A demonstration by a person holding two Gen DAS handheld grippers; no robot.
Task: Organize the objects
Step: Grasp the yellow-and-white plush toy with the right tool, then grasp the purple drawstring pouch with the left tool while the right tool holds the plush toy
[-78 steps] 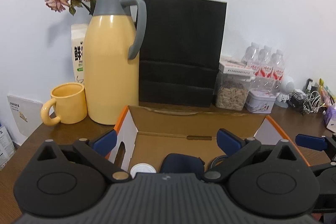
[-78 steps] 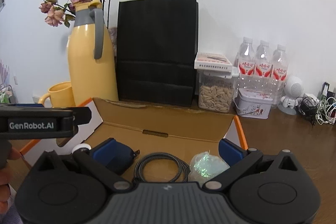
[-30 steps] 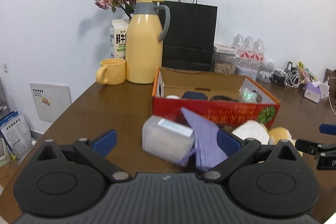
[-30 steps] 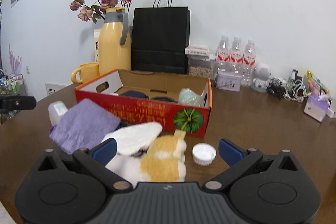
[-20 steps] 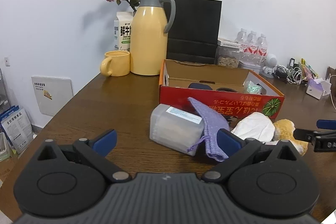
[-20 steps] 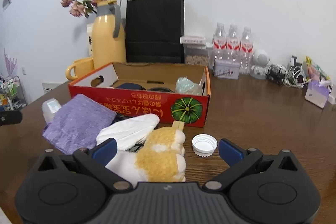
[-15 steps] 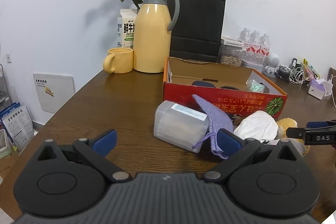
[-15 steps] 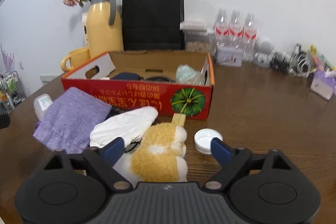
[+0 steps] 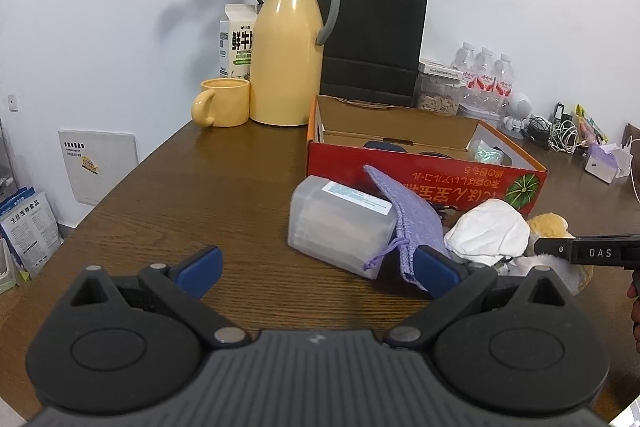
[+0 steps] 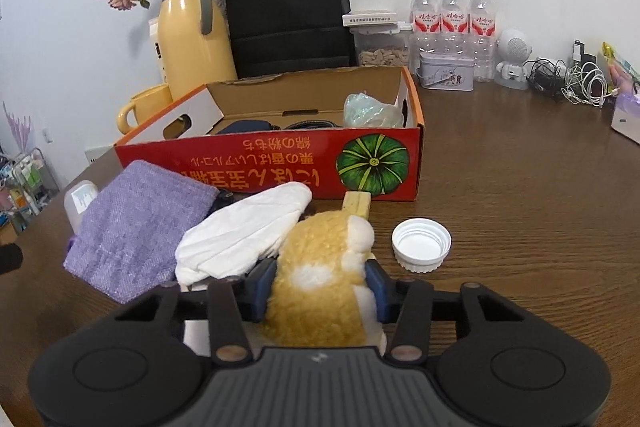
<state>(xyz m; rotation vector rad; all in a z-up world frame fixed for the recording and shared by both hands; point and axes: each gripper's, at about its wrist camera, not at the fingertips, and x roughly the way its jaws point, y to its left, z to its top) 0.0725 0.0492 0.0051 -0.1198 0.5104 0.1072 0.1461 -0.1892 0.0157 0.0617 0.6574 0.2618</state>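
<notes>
My right gripper (image 10: 320, 293) is shut on a yellow and white plush toy (image 10: 320, 287) lying on the brown table in front of the red cardboard box (image 10: 272, 163). A white cloth (image 10: 244, 231), a purple pouch (image 10: 136, 219) and a white bottle cap (image 10: 421, 244) lie around the toy. My left gripper (image 9: 316, 269) is open and empty, just short of a clear plastic container (image 9: 340, 223) lying on its side with the purple pouch (image 9: 412, 223) draped against it. The box (image 9: 424, 171) holds a dark pouch, a cable and a shiny bag.
A yellow thermos (image 9: 286, 55), yellow mug (image 9: 222, 103), milk carton and black paper bag (image 9: 372, 43) stand behind the box. Water bottles (image 10: 450, 27), a seed jar, a tin and tangled cables (image 10: 568, 83) line the back right. The table's left edge (image 9: 100, 203) is near.
Both grippers pulled back from over the box to the pile in front of it. My right gripper then moved onto the plush toy and shut on it. The left stayed open.
</notes>
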